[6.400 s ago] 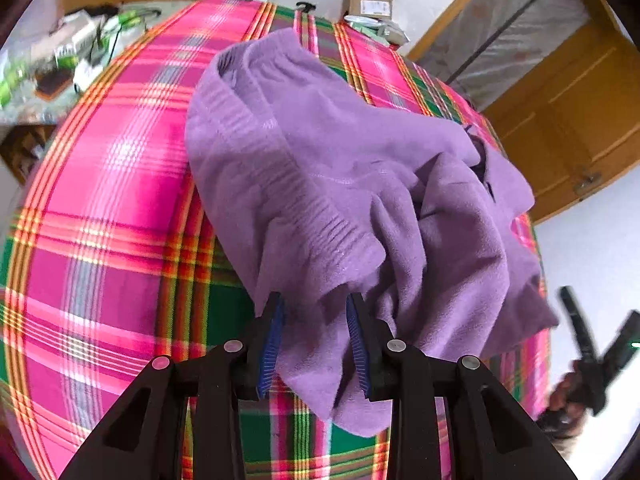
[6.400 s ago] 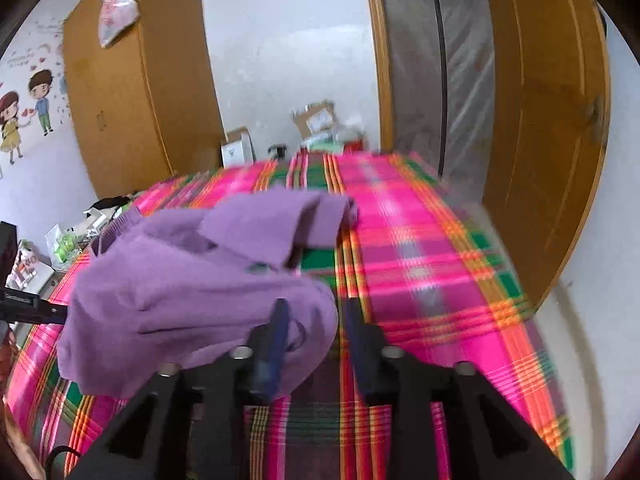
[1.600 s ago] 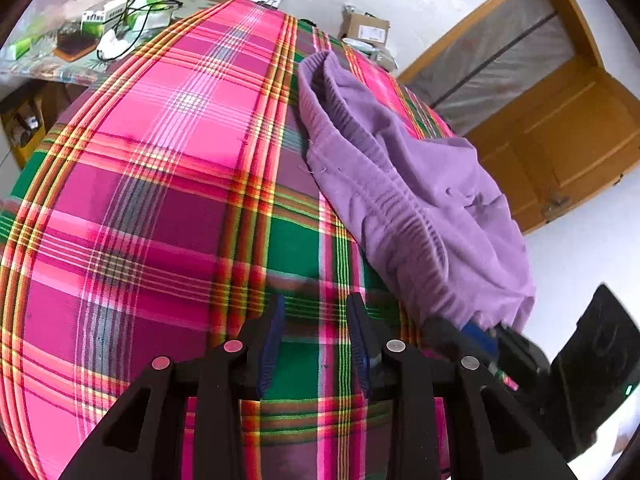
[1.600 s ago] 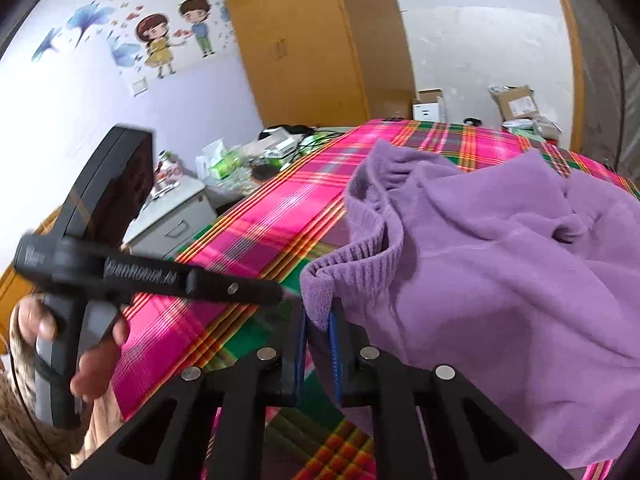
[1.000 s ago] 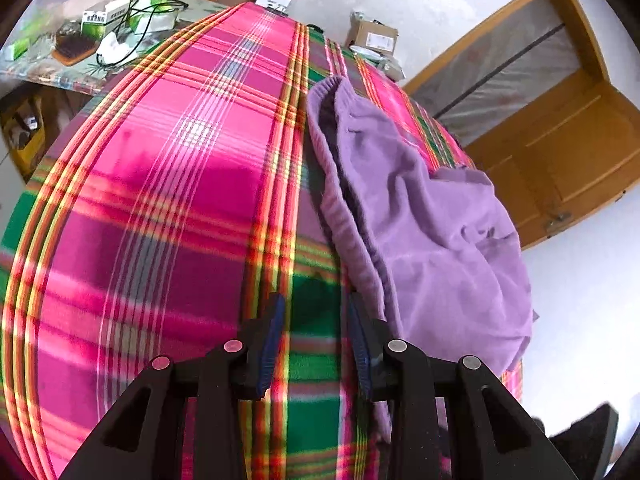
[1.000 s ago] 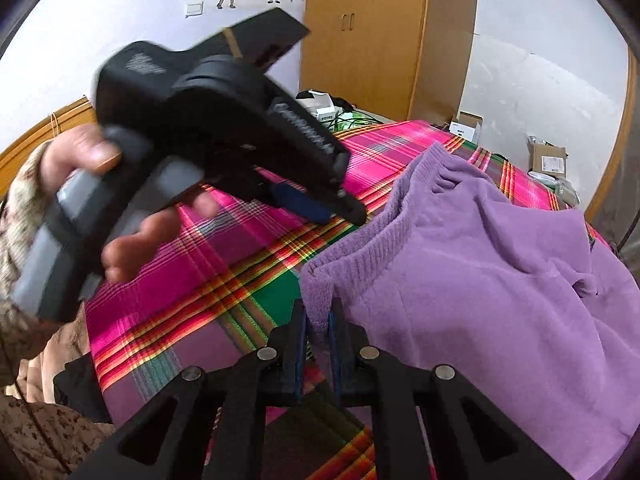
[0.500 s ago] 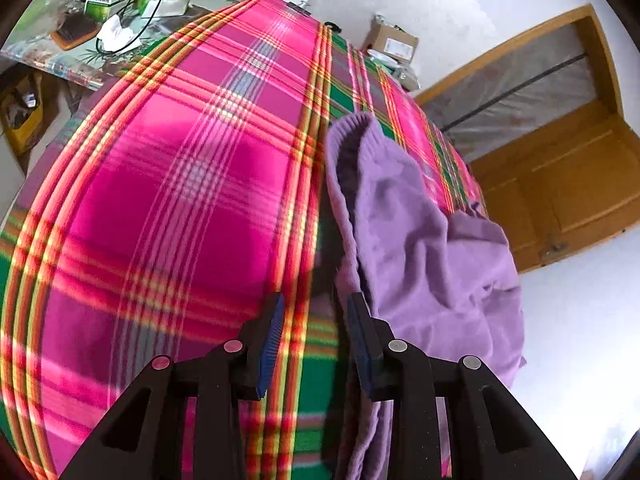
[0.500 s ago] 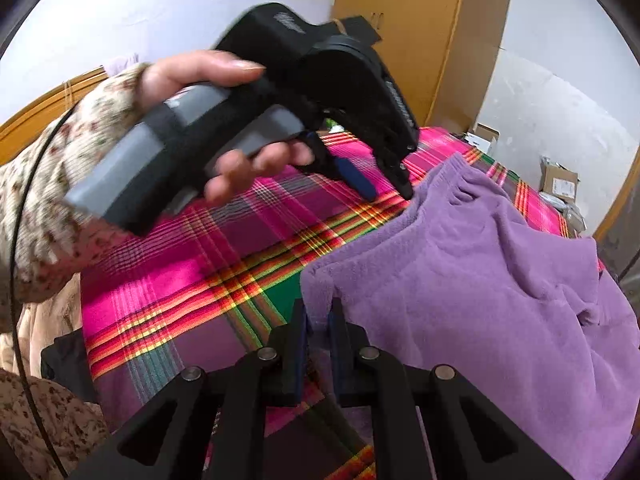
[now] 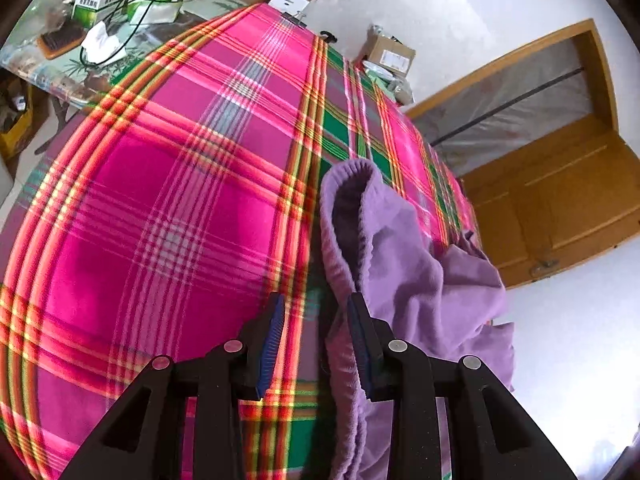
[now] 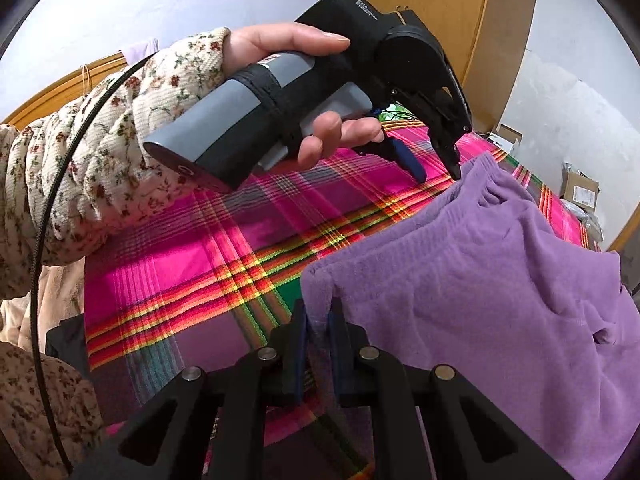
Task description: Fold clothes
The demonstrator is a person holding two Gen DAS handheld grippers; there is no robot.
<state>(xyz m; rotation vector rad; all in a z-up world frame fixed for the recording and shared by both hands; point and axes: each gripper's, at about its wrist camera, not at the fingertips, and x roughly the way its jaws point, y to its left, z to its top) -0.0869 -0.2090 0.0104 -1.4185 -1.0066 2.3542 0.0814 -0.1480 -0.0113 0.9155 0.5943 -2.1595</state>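
Right wrist view: my right gripper (image 10: 317,320) pinches the purple fleece garment (image 10: 500,280) corner, lower centre.
Left gripper (image 9: 316,320): mine, jaws apart, astride garment's hem.
Surface: pink plaid bedspread (image 9: 160,220).
Room: wooden door (image 9: 560,200), right.

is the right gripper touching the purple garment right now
Touching. The right wrist view shows the right gripper closed on the near corner of the purple garment, the fabric pinched between both pads with no gap.
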